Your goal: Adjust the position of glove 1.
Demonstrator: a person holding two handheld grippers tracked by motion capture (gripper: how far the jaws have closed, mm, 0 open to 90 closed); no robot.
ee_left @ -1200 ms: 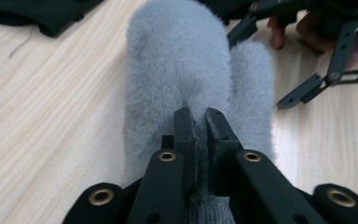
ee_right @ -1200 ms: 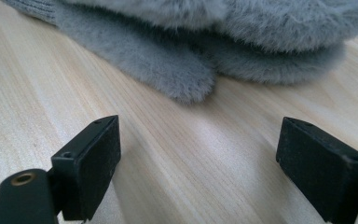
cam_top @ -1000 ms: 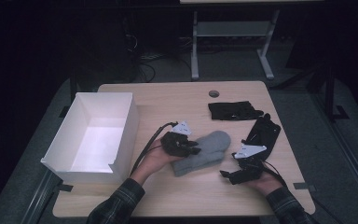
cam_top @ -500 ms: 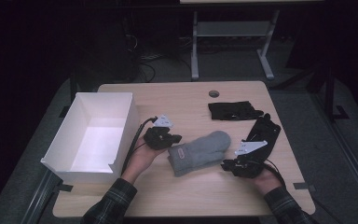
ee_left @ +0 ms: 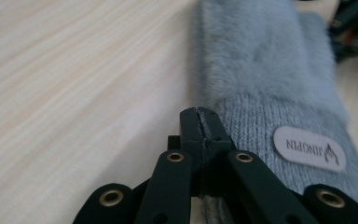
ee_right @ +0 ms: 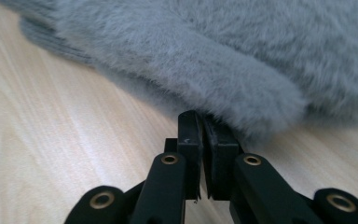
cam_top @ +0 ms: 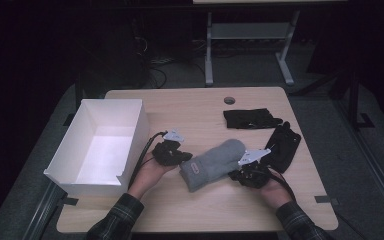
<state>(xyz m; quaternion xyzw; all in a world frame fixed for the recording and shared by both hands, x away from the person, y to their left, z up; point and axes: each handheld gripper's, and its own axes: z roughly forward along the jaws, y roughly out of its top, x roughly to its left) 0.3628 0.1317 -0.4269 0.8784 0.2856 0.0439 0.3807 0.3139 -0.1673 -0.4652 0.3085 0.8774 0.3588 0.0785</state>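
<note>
A fluffy grey mitten [cam_top: 212, 162] with a knit cuff and a white label lies slantwise on the wooden table [cam_top: 190, 107]. My left gripper [cam_top: 181, 159] is at the cuff end. In the left gripper view its jaws [ee_left: 199, 112] are shut on the cuff's edge, next to the mitten [ee_left: 261, 60] label. My right gripper [cam_top: 243, 175] is at the mitten's lower right side, by the thumb. Its jaws [ee_right: 200, 116] have just been closing and now pinch the furry rim of the mitten [ee_right: 214, 46].
An open white box [cam_top: 130, 145] stands at the table's left. A flat black glove [cam_top: 250, 118] lies at the back right, and another black glove [cam_top: 285, 142] sits just behind my right hand. A round cable hole [cam_top: 229, 100] is near the far edge.
The left gripper slid left from over the mitten to its cuff end and shut there. The right gripper shifted left to the mitten's side and closed.
</note>
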